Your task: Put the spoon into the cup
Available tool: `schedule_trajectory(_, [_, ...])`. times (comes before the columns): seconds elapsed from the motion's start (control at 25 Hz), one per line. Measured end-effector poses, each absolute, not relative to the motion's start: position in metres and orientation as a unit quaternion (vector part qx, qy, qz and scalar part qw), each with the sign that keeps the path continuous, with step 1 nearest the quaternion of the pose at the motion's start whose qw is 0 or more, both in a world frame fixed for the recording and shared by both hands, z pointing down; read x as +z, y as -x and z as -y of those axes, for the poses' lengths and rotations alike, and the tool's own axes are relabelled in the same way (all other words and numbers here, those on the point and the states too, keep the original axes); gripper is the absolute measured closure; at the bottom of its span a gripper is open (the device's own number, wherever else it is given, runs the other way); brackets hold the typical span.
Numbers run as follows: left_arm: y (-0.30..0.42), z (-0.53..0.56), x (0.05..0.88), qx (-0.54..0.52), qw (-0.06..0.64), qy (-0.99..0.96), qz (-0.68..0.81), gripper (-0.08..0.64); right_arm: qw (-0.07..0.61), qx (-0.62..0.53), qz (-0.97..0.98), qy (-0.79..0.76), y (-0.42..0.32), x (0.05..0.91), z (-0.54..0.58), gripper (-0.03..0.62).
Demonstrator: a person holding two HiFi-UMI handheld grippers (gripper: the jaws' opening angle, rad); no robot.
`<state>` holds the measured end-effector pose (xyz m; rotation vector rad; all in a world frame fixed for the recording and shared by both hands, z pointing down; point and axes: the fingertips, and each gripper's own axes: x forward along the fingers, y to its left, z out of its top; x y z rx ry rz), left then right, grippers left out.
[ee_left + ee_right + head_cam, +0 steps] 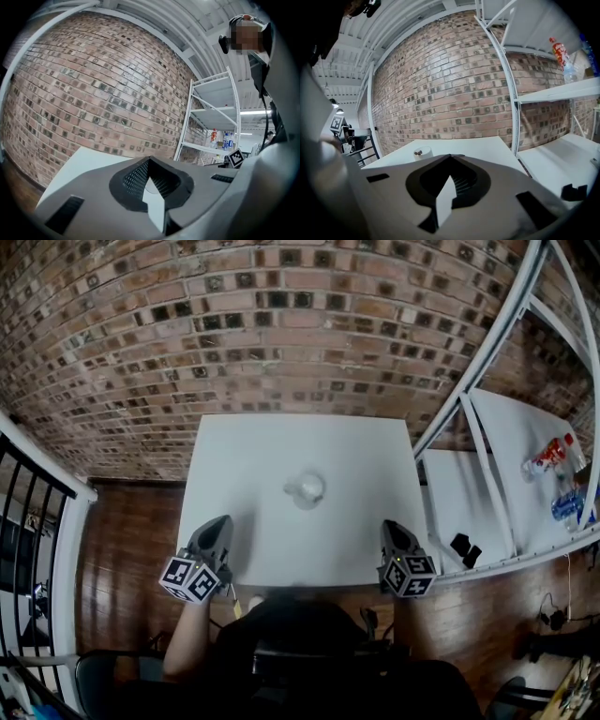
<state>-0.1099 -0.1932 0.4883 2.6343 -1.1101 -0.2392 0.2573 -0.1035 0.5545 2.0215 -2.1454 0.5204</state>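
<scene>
Before a brick wall (281,324) a white worktop (272,442) is set, and at its near edge the left tool (221,521) and the right tool (388,525) are held well apart, both clenched on nothing. Beyond them, mid-worktop, a white cup (306,489) is seen upright, and the spoon (418,152) is made out only as a small metal end at its rim.

White table (262,451); white cup (306,489); red-brown brick wall (281,334)

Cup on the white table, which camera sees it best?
The head view: the cup shows whole, with nothing blocking it. The right gripper view shows it small, from the side; the left gripper view's tongs nearly hide it.
</scene>
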Motion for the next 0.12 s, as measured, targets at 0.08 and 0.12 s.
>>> schedule_trajectory(0.08, [0.1046, 0.1921, 0.4896, -0.074, 0.133, -0.915, 0.374, 0.555, 0.076, 0.176, 0.715, -0.673, -0.2558, 0.5582, 0.1035, 0.591])
schedule_trajectory(0.12, [0.102, 0.1915, 0.4903, -0.07, 0.131, -0.917, 0.369, 0.555, 0.077, 0.177, 0.715, -0.672, -0.2549, 0.5606, 0.1032, 0.591])
